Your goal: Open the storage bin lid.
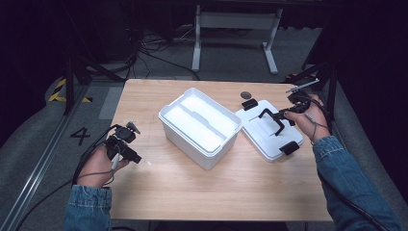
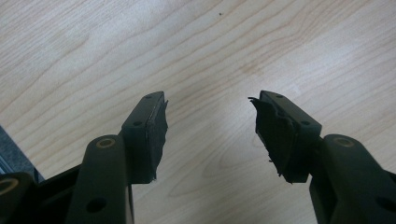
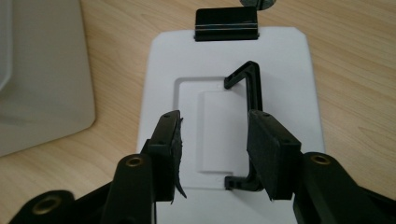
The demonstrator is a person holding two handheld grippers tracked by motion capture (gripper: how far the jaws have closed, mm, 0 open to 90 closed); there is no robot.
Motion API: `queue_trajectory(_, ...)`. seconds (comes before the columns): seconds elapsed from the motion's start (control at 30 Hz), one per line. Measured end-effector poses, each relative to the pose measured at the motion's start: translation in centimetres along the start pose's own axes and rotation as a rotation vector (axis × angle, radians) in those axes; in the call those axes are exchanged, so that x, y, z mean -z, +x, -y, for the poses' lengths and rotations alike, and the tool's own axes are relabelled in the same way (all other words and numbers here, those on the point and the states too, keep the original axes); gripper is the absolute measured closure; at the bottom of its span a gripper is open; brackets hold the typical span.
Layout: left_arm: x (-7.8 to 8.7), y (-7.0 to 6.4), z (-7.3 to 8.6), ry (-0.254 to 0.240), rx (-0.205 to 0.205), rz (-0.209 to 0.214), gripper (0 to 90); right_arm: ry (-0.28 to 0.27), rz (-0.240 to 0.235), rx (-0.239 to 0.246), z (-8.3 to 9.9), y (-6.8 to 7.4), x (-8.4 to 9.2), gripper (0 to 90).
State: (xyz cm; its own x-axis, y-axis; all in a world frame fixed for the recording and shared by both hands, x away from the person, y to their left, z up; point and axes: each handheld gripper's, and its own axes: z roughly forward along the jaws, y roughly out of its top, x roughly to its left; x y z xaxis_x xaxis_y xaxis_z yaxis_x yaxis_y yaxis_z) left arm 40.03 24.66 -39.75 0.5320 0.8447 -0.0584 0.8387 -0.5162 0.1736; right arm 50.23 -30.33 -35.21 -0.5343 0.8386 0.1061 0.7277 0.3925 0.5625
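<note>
Your right tongs (image 3: 212, 154) hang released over the flat white plastic lid (image 3: 285, 84); looks light, slick, so grab its raised black handle (image 3: 252, 88). Left tongs (image 2: 210, 135) released too.

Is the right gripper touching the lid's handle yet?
Cannot tell. In the right gripper view the gripper stands open over the lid, one finger overlapping the handle, with no clear gap or contact.

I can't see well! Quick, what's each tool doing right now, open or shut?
Left tool: open, holding nothing, over bare table.
Right tool: open, holding nothing, above the white lid by its black handle.
</note>
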Motion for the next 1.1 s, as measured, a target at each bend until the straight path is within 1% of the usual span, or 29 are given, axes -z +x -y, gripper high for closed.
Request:
queue_trajectory(0.07, 0.2, -0.4, 0.6, 0.001, 0.007, -0.009, 43.9, -0.004, -0.007, 0.012, 0.3, 0.4, 0.7, 55.9)
queue_trajectory(0.13, 0.3, -0.8, 1.0, -0.007, 0.004, -0.02, 44.0, -0.003, -0.014, 0.025, 0.8, 0.9, 1.4, 55.9)
queue_trajectory(0.23, 0.5, -1.3, 1.7, -0.016, 0.001, -0.01, 44.1, -0.005, -0.028, 0.039, 1.5, 1.5, 2.2, 55.9)
queue_trajectory(0.3, 0.6, -1.6, 2.1, -0.019, -0.004, -0.007, 44.1, -0.002, -0.037, 0.052, 2.2, 1.9, 2.5, 55.9)
queue_trajectory(0.33, 0.7, -1.9, 2.3, -0.024, 0.002, -0.008, 44.1, -0.001, -0.041, 0.055, 2.5, 2.0, 2.6, 55.8)
queue_trajectory(0.37, 0.7, -2.0, 2.3, -0.021, -0.007, -0.01, 44.1, 0.003, -0.049, 0.059, 2.9, 2.3, 2.7, 55.9)
queue_trajectory(0.47, 0.7, -2.5, 2.6, -0.026, -0.016, -0.001, 44.1, 0.005, -0.068, 0.073, 4.0, 2.9, 2.8, 55.8)
queue_trajectory(0.5, 0.8, -2.6, 2.7, -0.025, -0.014, 0.004, 44.1, 0.008, -0.076, 0.075, 4.5, 3.2, 2.8, 55.8)
queue_trajectory(0.57, 0.8, -2.7, 2.7, -0.025, -0.012, -0.002, 44.0, 0.014, -0.092, 0.085, 5.5, 3.7, 2.7, 55.8)
queue_trajectory(0.63, 0.7, -2.8, 2.7, -0.026, -0.012, 0.004, 44.0, 0.023, -0.107, 0.092, 6.5, 4.2, 2.5, 55.7)
queue_trajectory(0.77, 0.7, -2.9, 2.6, -0.017, -0.014, -0.001, 44.0, 0.036, -0.129, 0.102, 8.0, 5.1, 2.0, 55.5)
queue_trajectory(0.87, 0.6, -2.9, 2.4, -0.011, -0.023, -0.004, 43.8, 0.04, -0.136, 0.111, 9.1, 5.7, 1.6, 55.0)
queue_trajectory(0.9, 0.5, -2.9, 2.4, -0.01, -0.019, -0.004, 43.7, 0.04, -0.14, 0.111, 9.3, 5.9, 1.5, 55.0)
queue_trajectory(1.0, 0.4, -2.8, 2.3, -0.01, -0.021, -0.004, 43.6, 0.043, -0.145, 0.126, 10.0, 6.6, 1.1, 54.6)
queue_trajectory(1.03, 0.5, -2.7, 2.2, -0.005, -0.02, -0.007, 43.6, 0.042, -0.142, 0.132, 10.3, 6.9, 0.9, 54.6)
queue_trajectory(1.1, 0.4, -2.7, 2.2, -0.007, -0.02, -0.004, 43.6, 0.039, -0.152, 0.149, 11.1, 7.6, 0.4, 54.4)
